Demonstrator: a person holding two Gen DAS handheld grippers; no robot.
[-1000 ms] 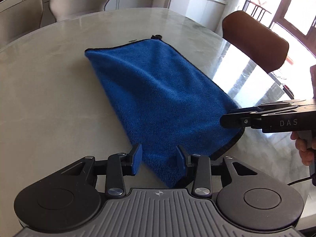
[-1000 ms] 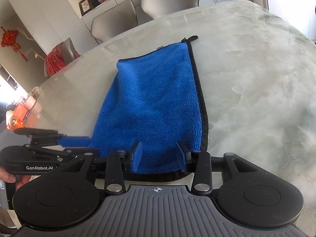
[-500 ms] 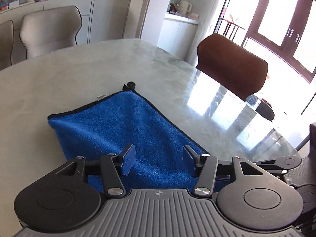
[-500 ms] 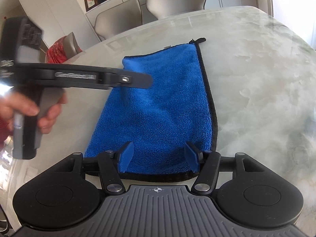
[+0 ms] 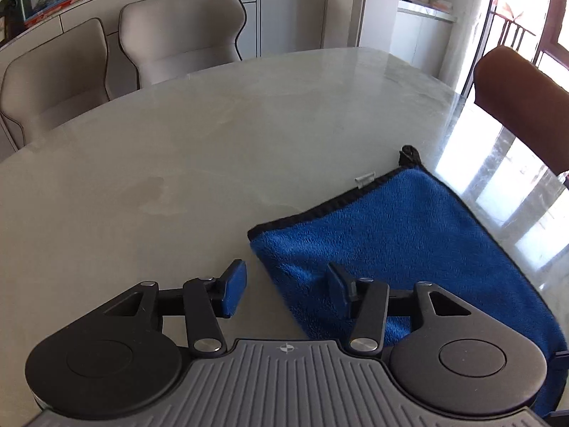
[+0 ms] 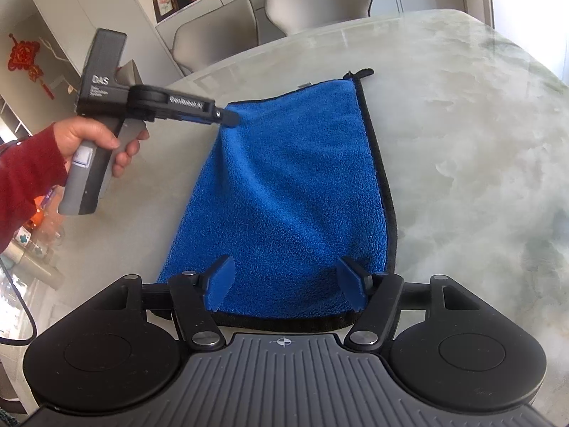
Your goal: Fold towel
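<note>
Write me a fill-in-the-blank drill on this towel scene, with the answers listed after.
1. The towel on the marble table is ____ in colour.
2. The trim along the towel's edge is ____.
3. The right hand-held gripper has its jaws ____, with nothing between them.
4. The left hand-held gripper hangs over the towel's far ____ corner in the right wrist view.

Answers: blue; black; open; left

The towel (image 5: 409,249) is cut off at 4 o'clock in the left wrist view, partly covered by the left gripper (image 5: 286,290); its near hem is hidden behind the right gripper (image 6: 286,286); the brown chair (image 5: 526,114) is cropped at 3 o'clock
</note>
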